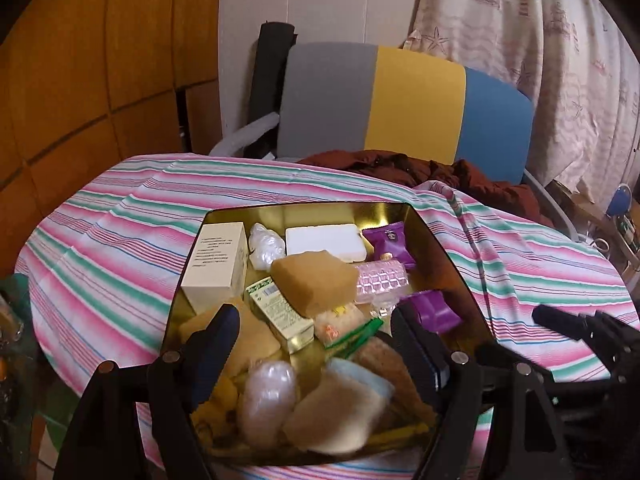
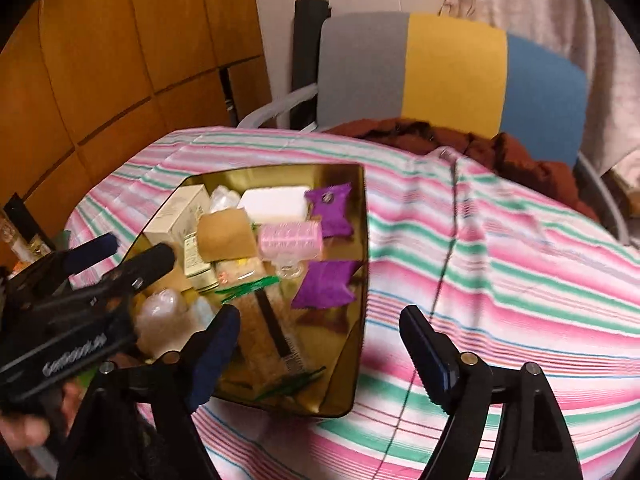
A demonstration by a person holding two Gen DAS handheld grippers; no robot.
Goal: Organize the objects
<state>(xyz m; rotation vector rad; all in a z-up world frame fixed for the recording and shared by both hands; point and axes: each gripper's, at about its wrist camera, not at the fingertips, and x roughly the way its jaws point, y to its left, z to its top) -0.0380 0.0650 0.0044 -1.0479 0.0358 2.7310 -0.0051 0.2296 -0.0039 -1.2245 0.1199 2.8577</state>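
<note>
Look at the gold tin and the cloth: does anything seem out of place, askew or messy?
Yes. The tin holds a jumbled heap: a brown sponge lies tilted across a green box, and a pink roller rests on other items. The cloth is wrinkled. Nothing looks spilled or broken.

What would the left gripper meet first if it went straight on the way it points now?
Probably the clutter in the gold tin: the left gripper, open, points down over the tan sponge and green-printed box. Which comes first is unclear; depth is hard to judge.
</note>
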